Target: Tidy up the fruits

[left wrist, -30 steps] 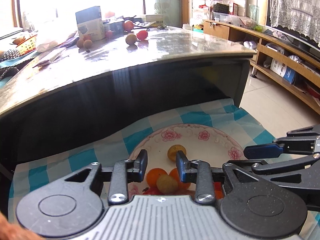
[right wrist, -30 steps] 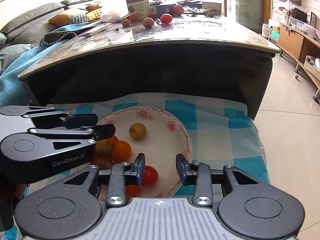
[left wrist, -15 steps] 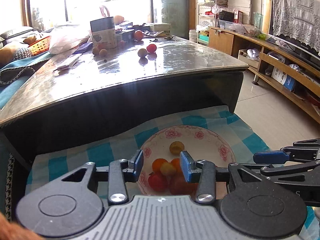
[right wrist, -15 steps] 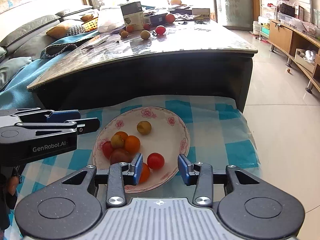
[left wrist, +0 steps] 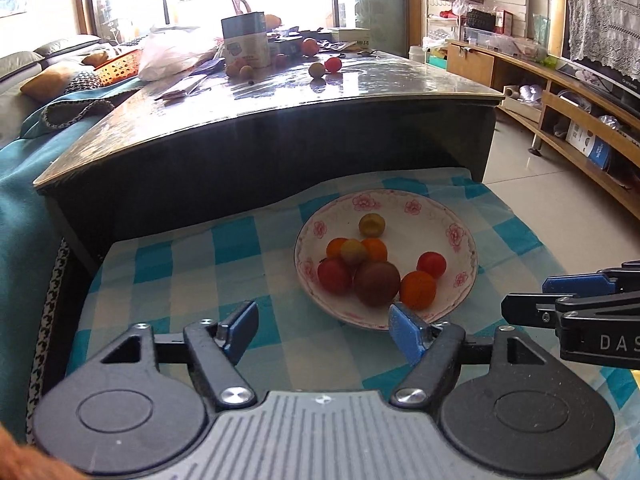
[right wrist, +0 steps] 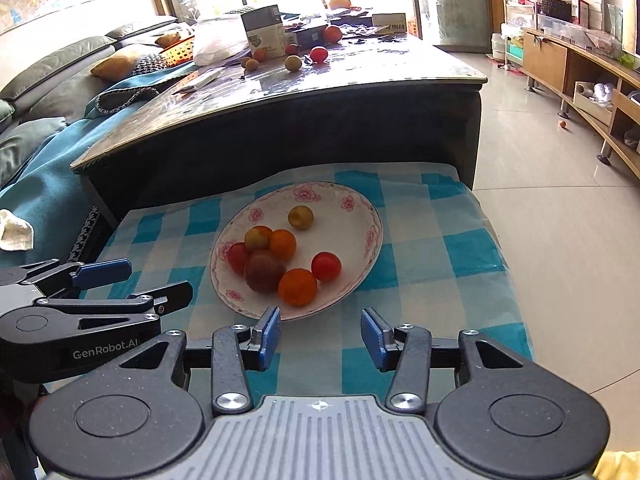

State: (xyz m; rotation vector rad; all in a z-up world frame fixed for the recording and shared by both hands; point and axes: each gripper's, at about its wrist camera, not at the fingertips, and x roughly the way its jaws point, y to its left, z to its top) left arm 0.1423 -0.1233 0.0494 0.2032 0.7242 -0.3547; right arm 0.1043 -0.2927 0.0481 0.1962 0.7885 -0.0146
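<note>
A white floral plate (left wrist: 456, 220) sits on a blue checked cloth (left wrist: 192, 264) and holds several small fruits: red, orange, yellow and one dark plum (left wrist: 376, 283). It also shows in the right wrist view (right wrist: 360, 216). My left gripper (left wrist: 322, 332) is open and empty, pulled back just short of the plate's near rim. My right gripper (right wrist: 320, 334) is open and empty, also just short of the near rim. Each gripper shows at the edge of the other's view. More loose fruits (left wrist: 324, 67) lie on the dark table behind.
A dark glossy coffee table (left wrist: 280, 120) stands right behind the cloth, with a box (left wrist: 244, 44), a plastic bag (left wrist: 176, 56) and clutter on top. A sofa with a teal throw (right wrist: 48, 160) is on the left. Tiled floor (right wrist: 560, 220) and a wooden shelf unit are on the right.
Both grippers have drawn back and up from over the plate, and their jaws have widened. The whole plate and its fruits now show in front of both.
</note>
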